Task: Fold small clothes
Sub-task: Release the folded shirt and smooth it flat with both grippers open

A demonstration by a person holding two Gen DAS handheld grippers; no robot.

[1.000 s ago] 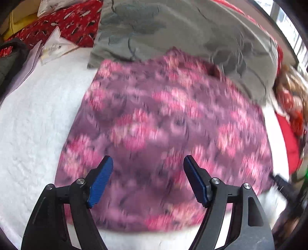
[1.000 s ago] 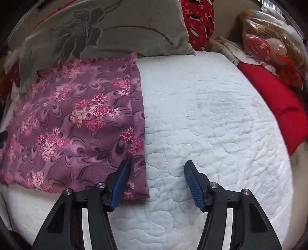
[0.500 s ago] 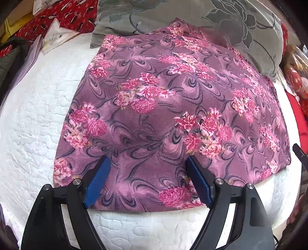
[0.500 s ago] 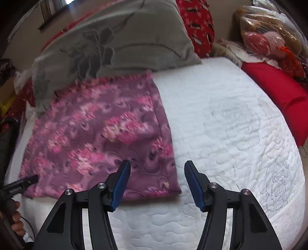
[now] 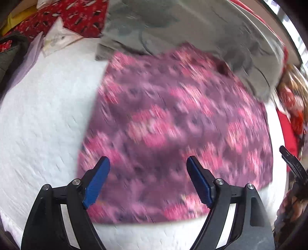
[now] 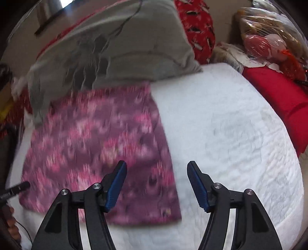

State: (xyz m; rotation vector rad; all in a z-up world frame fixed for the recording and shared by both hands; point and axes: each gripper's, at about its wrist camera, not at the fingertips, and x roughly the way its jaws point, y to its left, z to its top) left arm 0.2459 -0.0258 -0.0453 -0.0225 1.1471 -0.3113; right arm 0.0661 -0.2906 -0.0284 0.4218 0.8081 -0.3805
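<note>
We see a purple cloth with pink flowers [image 5: 173, 125] lying flat on a white quilted mattress [image 5: 42, 125]. Both views are blurred, so the print shows only as pink patches on purple. The far edge of the cloth touches a grey pillow with a dark flower drawing [image 5: 211, 32], which lies at the far edge of the mattress. The near edge of the cloth runs close to the near edge of the mattress, with a narrow white strip between them.

Our left gripper [image 5: 148, 180] hangs above the near part of the cloth. Its two blue pads stand wide apart and there is nothing between them. We cannot tell if the pads touch the cloth.

Our right gripper [image 6: 156, 184] is over the near right corner of the cloth [image 6: 96, 150]. Its jaws are also spread wide and hold nothing: the left pad is over the cloth and the right pad is over the bare mattress [image 6: 231, 134].

To the right of the mattress lies a red cushion [image 6: 279, 100]. Behind it is a clear plastic bag with soft toys [image 6: 269, 38]. At the far left corner we see red patterned fabric [image 5: 63, 17] and some papers [image 5: 55, 36].
</note>
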